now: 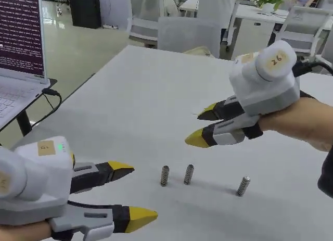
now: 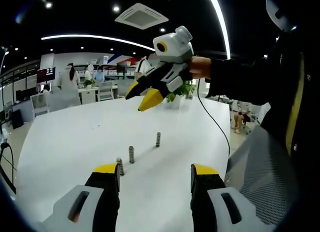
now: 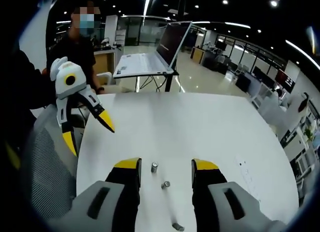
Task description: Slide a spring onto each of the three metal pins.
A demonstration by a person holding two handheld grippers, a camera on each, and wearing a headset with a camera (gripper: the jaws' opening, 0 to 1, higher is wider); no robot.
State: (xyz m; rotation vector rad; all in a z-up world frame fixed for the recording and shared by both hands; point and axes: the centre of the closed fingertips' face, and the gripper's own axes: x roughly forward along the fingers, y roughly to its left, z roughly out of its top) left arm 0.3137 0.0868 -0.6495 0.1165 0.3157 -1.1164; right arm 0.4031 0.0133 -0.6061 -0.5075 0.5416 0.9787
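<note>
1. Springs [image 1: 189,174] stand on end on the white surface [image 1: 130,95] in front of you, three in a loose row.
2. In the head view, the left spring [image 1: 165,175] and the middle spring [image 1: 189,174] stand just beside each other. The right spring [image 1: 243,186] is set apart from them and leans a little.
3. Your left claw [image 1: 138,192] is low at the near left, level with the row and near the left spring without touching it. Its yellow-tipped jaws are spread wide and hold nothing.
4. In the left gripper view, the left claw [image 2: 154,169] looks along the row. The left spring [image 2: 120,166] is nearest, by one jaw tip, then the middle spring [image 2: 131,154], then the right spring [image 2: 158,139].
5. Your right claw [image 1: 196,127] hangs above the surface, beyond the row and clear of all three springs. Its jaws are parted and empty. It also shows in the left gripper view [image 2: 138,100], raised over the far end of the row.
6. The right gripper view looks down between the right claw's [image 3: 166,165] wide jaws. Two springs [image 3: 154,167] [image 3: 165,184] lie in the gap, and the third [image 3: 178,226] is at the bottom edge.
7. An open laptop [image 1: 15,43] sits on a stand off the surface's left side.
</note>
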